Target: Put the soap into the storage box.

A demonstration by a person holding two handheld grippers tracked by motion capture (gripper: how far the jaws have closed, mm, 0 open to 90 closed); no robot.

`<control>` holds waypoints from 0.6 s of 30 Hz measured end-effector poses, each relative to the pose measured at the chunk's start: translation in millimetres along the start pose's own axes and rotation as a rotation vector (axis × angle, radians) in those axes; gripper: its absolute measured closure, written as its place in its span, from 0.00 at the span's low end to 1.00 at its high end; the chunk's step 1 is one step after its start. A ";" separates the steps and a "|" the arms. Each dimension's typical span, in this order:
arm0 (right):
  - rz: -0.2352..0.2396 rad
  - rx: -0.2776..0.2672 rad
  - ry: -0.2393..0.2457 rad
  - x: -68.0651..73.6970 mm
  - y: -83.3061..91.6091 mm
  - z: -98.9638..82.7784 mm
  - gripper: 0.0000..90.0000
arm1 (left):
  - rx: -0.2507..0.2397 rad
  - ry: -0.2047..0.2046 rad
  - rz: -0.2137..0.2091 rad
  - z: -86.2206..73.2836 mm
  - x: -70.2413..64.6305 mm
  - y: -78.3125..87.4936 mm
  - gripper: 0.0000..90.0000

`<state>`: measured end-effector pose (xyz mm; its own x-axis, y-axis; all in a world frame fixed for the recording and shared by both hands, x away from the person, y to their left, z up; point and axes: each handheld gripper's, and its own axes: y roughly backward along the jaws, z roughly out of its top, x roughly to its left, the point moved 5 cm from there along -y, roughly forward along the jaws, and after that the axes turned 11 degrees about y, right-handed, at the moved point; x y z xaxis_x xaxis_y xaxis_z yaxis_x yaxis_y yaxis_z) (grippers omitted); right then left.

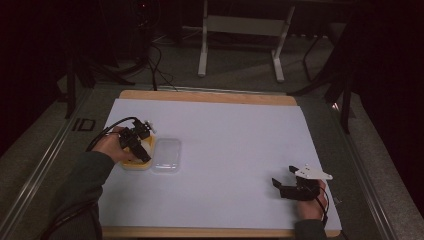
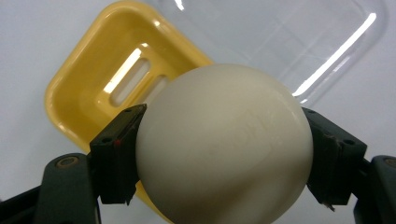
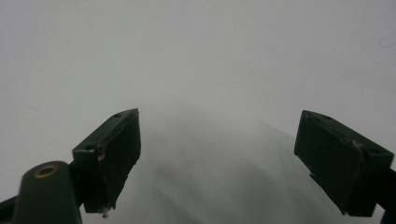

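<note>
A cream oval soap bar (image 2: 224, 144) sits between the jaws of my left gripper (image 2: 223, 161), whose pads (image 2: 116, 149) press on both of its sides. It hangs just above a yellow soap dish (image 2: 88, 93) with slots in its floor. A clear plastic lid (image 2: 299, 42) lies beside the dish. In the high view the left gripper (image 1: 143, 152) is over the yellow dish (image 1: 134, 164) at the table's left, with the clear lid (image 1: 166, 155) to its right. My right gripper (image 1: 283, 176) rests near the front right, jaws wide apart (image 3: 219, 158) with nothing between them.
A white sheet (image 1: 235, 135) covers a wooden board (image 1: 205, 96) whose edge shows at the back and front. A cable (image 1: 107, 127) trails from the left gripper. Beyond the table stand a white frame (image 1: 240, 35) and dark stand legs (image 1: 345, 95).
</note>
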<state>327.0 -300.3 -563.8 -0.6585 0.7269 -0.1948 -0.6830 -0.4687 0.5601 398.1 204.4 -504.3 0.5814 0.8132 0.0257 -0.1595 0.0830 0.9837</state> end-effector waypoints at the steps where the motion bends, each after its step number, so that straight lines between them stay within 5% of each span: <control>1: 0.000 0.000 0.000 0.1 0.0 0.0 0.16 | 0.000 0.000 0.000 0.0 0.0 0.0 0.27; 10: 0.000 0.001 0.000 0.1 -0.1 0.0 0.16 | 0.006 0.052 0.009 1.5 10.2 -3.3 0.27; 18: 0.000 0.000 0.000 0.1 0.0 0.0 0.16 | 0.003 0.048 0.029 3.4 14.1 -9.0 0.27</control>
<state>327.0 -300.2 -563.8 -0.6585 0.7271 -0.1945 -0.6829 -0.4685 0.5605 410.4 213.2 -512.2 0.5375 0.8421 0.0455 -0.1731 0.0574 0.9832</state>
